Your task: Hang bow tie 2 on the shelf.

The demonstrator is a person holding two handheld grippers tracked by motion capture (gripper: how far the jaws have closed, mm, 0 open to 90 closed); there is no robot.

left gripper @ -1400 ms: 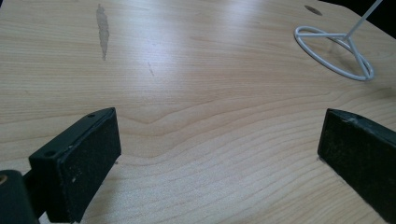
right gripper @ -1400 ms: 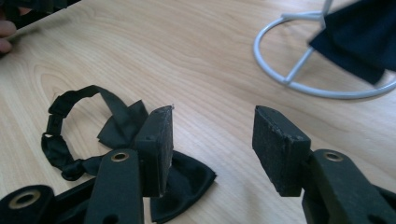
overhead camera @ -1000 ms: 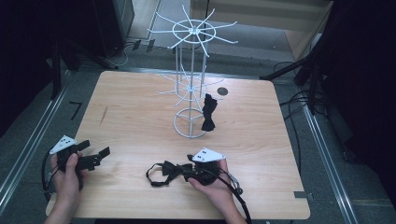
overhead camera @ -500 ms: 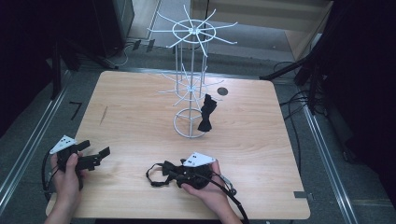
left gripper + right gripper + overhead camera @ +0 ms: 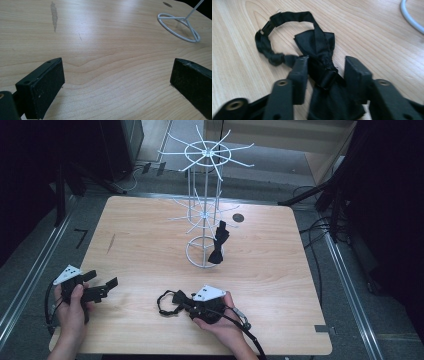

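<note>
A black bow tie (image 5: 322, 75) lies flat on the table (image 5: 280, 270), its knot between the jaws of the right hand-held gripper (image 5: 325, 71), which have just been closing but don't yet pinch it. The left hand-held gripper (image 5: 116, 82) rests open, empty. Behind stands a white wire rack (image 5: 205, 215) with another bow tie (image 5: 218, 242) hanging, likely this one's destination.

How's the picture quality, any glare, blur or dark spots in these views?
High view: table evenly lit, surroundings nearly black. Left gripper view: soft glare on the wood near the top, jaws sharp. Right gripper view: bow tie fairly sharp, the near jaws at the bottom edge blurred.
</note>
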